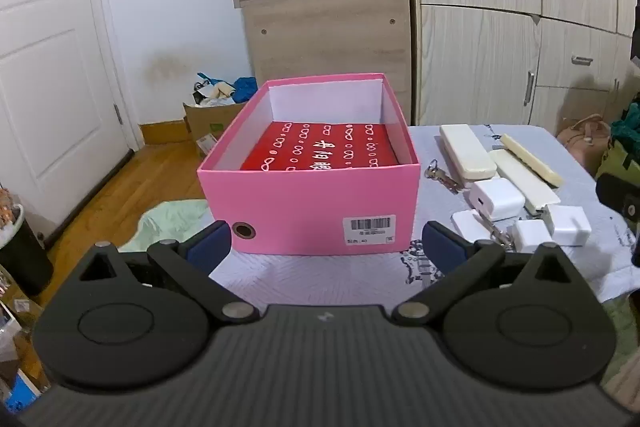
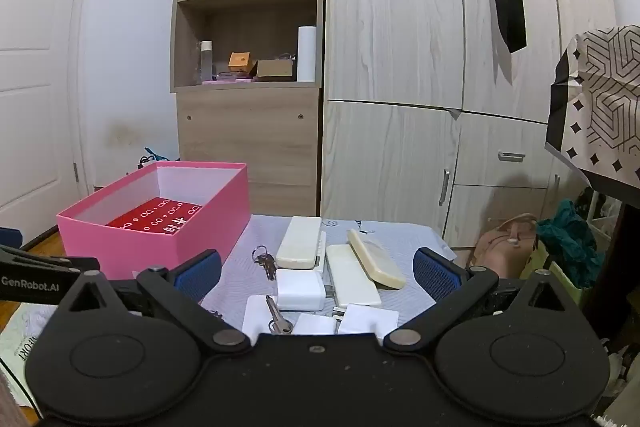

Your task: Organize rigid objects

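A: Left gripper point(image 1: 325, 245) hangs with jaws spread wide and nothing between them, facing the pink box point(image 1: 316, 205); its barcode label reads "40".

B: The right wrist view alone catches "GenRobot.AI" on a black arm. Right gripper point(image 2: 317, 273) gapes too, holding nothing, over white chargers point(image 2: 300, 289), cream cases point(image 2: 298, 243) and keys point(image 2: 266, 263) mid-bedspread point(image 2: 240, 259).

A: A red packet point(image 1: 320, 147) lies in the box at the bedspread's left edge.

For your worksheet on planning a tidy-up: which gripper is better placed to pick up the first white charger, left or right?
Right. The right gripper, jaws open, looks straight over the white charger and the keys. The left gripper, also open, faces the pink box, with the chargers off to its side.
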`<state>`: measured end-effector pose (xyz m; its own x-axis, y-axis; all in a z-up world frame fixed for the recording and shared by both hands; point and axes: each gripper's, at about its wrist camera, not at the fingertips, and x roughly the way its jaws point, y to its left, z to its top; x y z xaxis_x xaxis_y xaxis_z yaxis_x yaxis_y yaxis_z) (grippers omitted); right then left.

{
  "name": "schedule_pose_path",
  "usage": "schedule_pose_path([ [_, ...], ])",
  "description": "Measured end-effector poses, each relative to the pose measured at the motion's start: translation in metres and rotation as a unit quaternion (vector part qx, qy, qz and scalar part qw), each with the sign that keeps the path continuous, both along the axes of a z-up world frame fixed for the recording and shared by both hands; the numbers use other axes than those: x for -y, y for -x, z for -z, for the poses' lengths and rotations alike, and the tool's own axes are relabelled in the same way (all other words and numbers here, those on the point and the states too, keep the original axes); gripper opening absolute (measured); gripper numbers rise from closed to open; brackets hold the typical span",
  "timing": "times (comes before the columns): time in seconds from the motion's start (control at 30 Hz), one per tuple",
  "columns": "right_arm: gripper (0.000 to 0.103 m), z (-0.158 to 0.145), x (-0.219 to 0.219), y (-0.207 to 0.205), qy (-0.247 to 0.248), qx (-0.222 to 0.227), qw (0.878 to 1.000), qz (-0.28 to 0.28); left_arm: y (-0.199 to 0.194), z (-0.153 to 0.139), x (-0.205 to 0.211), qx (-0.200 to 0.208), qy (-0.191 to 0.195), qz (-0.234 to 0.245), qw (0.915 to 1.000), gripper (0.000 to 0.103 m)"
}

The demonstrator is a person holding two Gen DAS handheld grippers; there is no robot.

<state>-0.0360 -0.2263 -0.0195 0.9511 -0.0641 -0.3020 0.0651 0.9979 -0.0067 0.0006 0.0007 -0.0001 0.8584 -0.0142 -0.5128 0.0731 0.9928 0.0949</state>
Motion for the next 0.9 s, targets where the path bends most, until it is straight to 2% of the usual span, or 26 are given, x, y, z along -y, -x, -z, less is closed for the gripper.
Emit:
schedule_pose_path([
  [0.13,0.103,0.002,-0.004,0.000,0.005,0.003,1.000,0.000,0.002,0.001,-0.004,-0.009,0.025,0.005,0.9996,0.103],
  [0.47,0.103,0.001,0.008,-0.007,-0.009,-0.014,1.000,0.014,-0.001,0.007,-0.002,-0.016,0.023,0.004,0.9996,0.103],
  [0.67,0.103,0.002,0.010,-0.004,0.002,-0.016,1.000,0.020,-0.003,0.008,-0.001,-0.024,0.021,0.008,0.9995,0.103],
  [0.9,0.103,0.004,0.015,-0.004,0.000,-0.017,1.000,0.025,-0.006,0.011,0.001,-0.036,0.032,0.012,0.9988,0.103],
])
